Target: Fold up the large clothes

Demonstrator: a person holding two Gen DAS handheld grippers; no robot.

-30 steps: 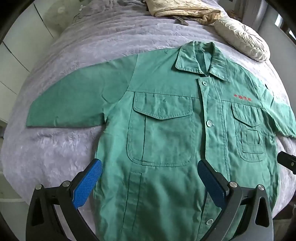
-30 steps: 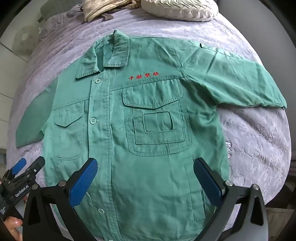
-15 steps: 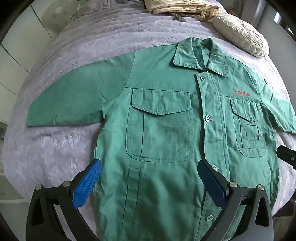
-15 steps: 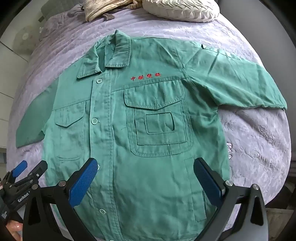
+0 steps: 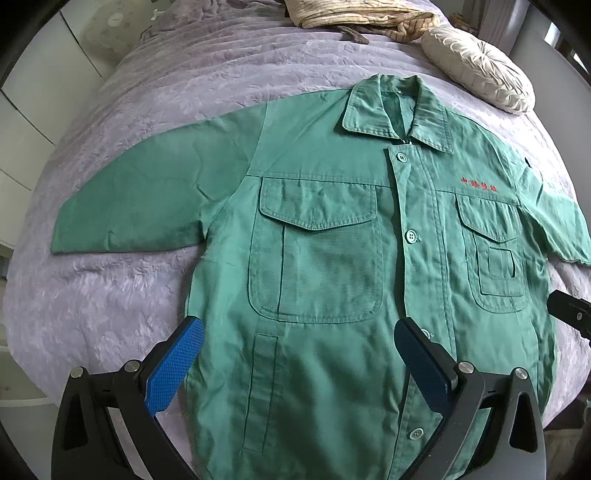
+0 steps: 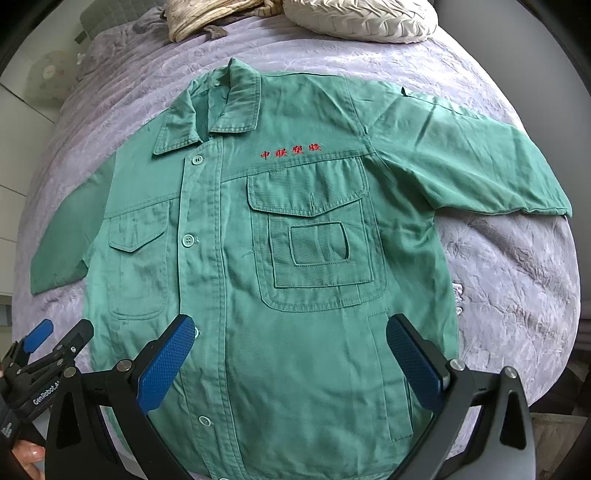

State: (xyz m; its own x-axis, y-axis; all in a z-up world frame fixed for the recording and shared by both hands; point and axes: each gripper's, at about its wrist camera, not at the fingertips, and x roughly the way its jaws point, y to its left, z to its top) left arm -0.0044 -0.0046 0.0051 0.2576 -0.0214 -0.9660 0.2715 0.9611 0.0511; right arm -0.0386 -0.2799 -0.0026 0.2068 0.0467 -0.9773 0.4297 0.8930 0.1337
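— On the bed (image 5: pixel 155 74), under a lilac quilted cover, what lies there?
— A green work shirt (image 5: pixel 332 258), spread flat front-up, buttoned, collar toward the far end, both sleeves out to the sides.

— And beyond the collar?
— A cream pleated cushion (image 6: pixel 362 14), with a striped beige cloth (image 5: pixel 354 16) beside it.

— The tongs?
— The left tongs (image 5: pixel 295 350) hang spread wide above the shirt's lower left front, gripping nothing; the right tongs (image 6: pixel 290 347), equally spread and empty, hang above the lower right front.
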